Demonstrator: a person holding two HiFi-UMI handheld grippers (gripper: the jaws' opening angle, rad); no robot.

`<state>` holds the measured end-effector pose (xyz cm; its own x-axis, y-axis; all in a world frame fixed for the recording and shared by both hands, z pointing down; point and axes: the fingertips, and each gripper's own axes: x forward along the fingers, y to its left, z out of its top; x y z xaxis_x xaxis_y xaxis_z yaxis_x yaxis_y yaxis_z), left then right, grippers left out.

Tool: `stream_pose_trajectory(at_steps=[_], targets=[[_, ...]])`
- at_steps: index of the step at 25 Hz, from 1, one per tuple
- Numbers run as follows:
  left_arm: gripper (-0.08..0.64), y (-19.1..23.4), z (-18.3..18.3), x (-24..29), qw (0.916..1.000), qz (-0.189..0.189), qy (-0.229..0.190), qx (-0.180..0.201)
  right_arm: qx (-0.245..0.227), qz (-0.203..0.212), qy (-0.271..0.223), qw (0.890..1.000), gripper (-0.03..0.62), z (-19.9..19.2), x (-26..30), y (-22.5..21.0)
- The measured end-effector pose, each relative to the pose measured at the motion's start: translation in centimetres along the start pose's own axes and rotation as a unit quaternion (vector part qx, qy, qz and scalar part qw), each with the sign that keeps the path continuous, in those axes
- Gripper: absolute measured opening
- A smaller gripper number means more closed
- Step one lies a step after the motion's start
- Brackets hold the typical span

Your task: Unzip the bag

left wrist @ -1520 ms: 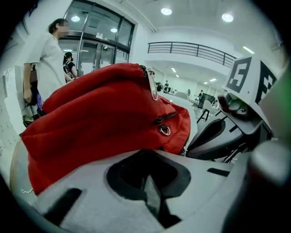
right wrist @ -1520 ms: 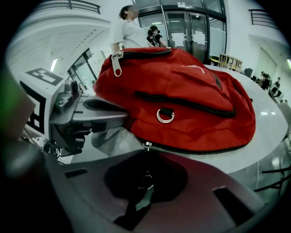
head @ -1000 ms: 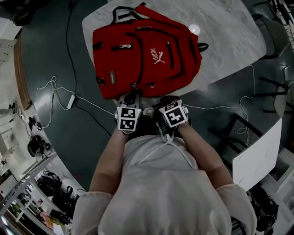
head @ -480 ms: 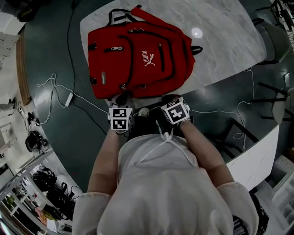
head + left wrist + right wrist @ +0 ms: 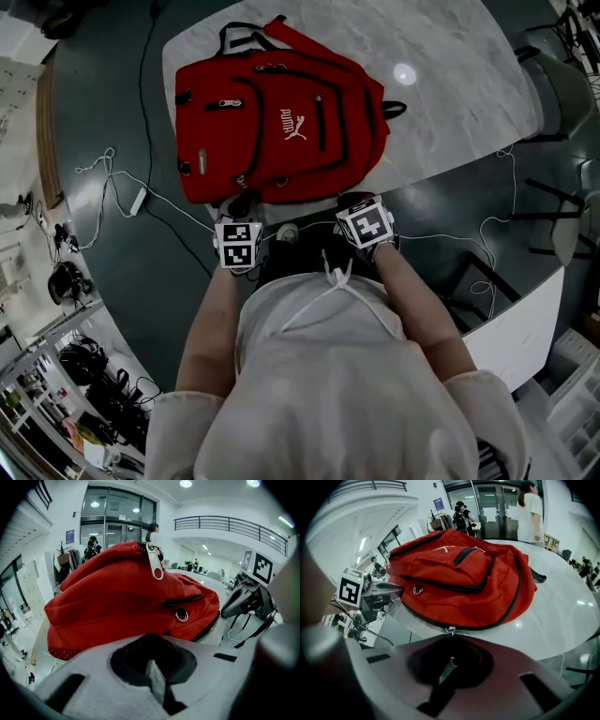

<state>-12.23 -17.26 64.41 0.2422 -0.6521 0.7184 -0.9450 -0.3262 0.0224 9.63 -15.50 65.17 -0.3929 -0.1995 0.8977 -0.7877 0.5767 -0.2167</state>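
A red backpack [image 5: 281, 122] lies flat on a round marble table [image 5: 469, 84], front pockets up, all zips closed. My left gripper [image 5: 236, 208] is at the bag's near left corner and my right gripper [image 5: 354, 202] at its near right corner, both just off the fabric. In the left gripper view the left gripper [image 5: 152, 670] is shut on nothing, below the bag [image 5: 126, 592] and a hanging silver zip pull [image 5: 154, 565]. In the right gripper view the right gripper [image 5: 449, 663] is shut and empty, just short of the main zip's slider [image 5: 450, 630].
White cables [image 5: 112, 178] and a black cable trail over the dark floor left of the table. Chairs [image 5: 562, 66] stand at the right, and a white tabletop [image 5: 525, 319] at the lower right. People stand far off by glass doors [image 5: 525, 508].
The two grippers have drawn a little further apart along the bag's near edge, the right one edging toward the bag. The bag has not been touched.
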Motion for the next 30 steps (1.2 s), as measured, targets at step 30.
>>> stream_pose_trajectory(at_steps=[30], targets=[[0.021,-0.1,-0.4,0.2,0.9987,0.041,-0.009,-0.029,0.030,-0.082,-0.007,0.996,0.031,0.0,-2.1,-10.1]])
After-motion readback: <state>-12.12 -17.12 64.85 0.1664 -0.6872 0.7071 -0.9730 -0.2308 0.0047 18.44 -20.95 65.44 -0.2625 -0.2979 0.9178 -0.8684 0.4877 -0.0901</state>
